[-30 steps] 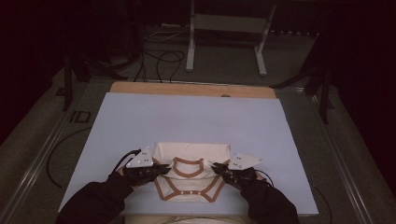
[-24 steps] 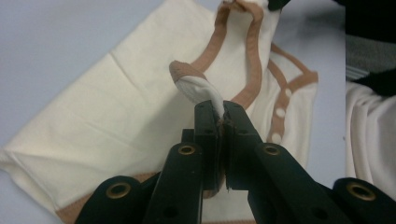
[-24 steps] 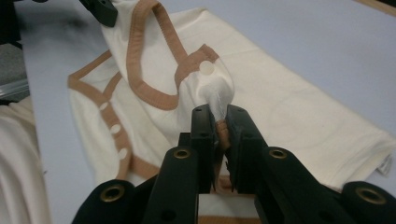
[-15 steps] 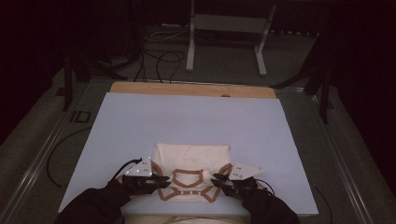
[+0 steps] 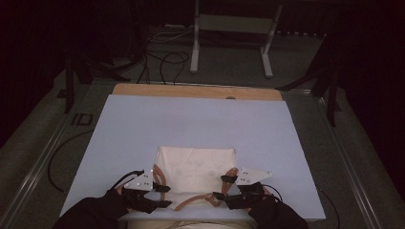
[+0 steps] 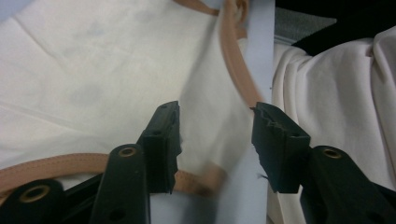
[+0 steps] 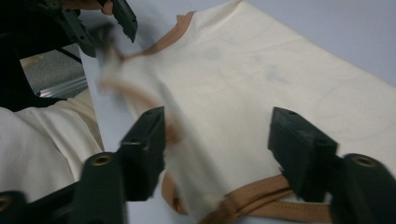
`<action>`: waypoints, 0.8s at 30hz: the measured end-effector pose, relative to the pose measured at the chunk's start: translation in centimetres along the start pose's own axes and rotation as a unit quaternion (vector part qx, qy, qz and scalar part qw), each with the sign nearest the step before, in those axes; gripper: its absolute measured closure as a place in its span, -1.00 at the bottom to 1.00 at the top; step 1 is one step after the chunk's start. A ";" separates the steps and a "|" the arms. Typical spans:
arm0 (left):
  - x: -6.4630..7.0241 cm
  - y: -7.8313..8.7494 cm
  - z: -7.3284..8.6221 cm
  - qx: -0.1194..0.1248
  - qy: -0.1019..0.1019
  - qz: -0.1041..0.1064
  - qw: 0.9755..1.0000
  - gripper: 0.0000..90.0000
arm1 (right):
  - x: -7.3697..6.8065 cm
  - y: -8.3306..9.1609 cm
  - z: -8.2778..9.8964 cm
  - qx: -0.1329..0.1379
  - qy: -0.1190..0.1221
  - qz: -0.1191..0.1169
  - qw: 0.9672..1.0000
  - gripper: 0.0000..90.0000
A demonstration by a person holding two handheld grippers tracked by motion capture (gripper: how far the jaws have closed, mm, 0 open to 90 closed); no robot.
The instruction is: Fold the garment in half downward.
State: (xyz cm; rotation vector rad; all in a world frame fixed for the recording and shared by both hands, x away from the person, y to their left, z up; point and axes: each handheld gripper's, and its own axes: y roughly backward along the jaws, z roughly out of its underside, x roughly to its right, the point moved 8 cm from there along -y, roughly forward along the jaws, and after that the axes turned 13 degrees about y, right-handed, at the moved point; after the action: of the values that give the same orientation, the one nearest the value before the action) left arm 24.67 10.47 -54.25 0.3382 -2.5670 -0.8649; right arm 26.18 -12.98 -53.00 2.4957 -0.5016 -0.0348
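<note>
Garment position: a cream fabric garment with tan-brown trim bands (image 5: 196, 174) lies flat on the pale blue tabletop (image 5: 191, 124), at the near edge, between the two grippers. Its far hem is straight and its upper corners are square. The tan-brown trim bands (image 5: 191, 202) curve along the near portion, close to the person's dark sleeves.

Left gripper (image 5: 162, 195): located at the near left corner of the garment, with its grey three-cornered plate on top. In the left gripper view, the black fingers (image 6: 161, 140) stand moderately apart, having just been opening. The cream fabric and a length of tan trim (image 6: 236, 60) lie between and below them; the pads do not press on the cloth.

Right gripper (image 5: 222, 187): located at the near right corner of the garment. In the right gripper view, its black fingers (image 7: 299, 144) stand wide, also having just been opening. Loose, blurred cream fabric (image 7: 261, 84) spans the gap, and a tan trim band (image 7: 261, 191) lies near the base of the fingers. No grip on the cloth is visible.

A wooden strip (image 5: 196, 90) borders the far edge of the tabletop.
</note>
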 end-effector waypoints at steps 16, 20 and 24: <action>-1.4 1.5 -1.9 0.039 0.016 -0.029 0.999 -0.91 | 1.3 0.3 -0.7 0.008 0.001 0.010 1.000 -0.75; -2.1 1.7 -2.6 0.052 0.021 -0.044 0.997 -0.94 | 2.0 0.5 -1.0 0.015 0.004 0.018 1.000 -0.77; -3.2 2.1 -3.4 0.062 0.026 -0.057 0.996 -0.98 | 3.0 0.9 -1.4 0.017 0.005 0.030 0.999 -0.77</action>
State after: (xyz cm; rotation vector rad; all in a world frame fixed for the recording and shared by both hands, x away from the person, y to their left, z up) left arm 28.83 11.45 -51.42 0.5424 -2.5785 -0.7266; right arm 28.85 -13.92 -51.08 2.5105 -0.5772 0.0108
